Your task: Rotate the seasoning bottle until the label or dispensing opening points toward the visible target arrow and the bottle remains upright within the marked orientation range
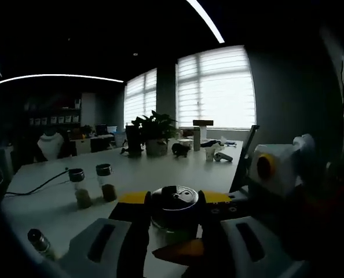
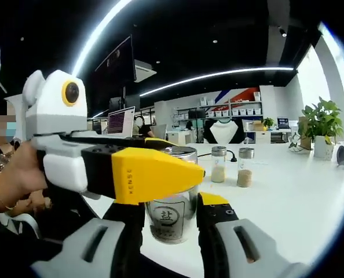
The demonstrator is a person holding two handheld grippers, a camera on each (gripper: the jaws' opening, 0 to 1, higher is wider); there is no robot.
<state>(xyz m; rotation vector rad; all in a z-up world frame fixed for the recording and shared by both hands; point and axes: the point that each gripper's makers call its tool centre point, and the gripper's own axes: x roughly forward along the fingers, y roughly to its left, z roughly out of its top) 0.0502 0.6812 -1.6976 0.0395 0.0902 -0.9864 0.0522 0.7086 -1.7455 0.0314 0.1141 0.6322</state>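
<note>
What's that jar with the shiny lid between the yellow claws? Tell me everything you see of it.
The seasoning bottle is a clear, glass-like jar with a shiny metal lid and a round dark label bearing a character. It stands upright on the white table. The left gripper closes on its lid from both sides; the right gripper brackets its body.

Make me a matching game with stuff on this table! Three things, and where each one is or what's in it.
Things:
1. big jar
2. plant
3. two small jars

Clues:
A. far end of the table, by the window
B. brownish powder at the bottom
C. between both tools, the left tool and the right tool

Pairs: 1-C, 2-A, 3-B
</note>
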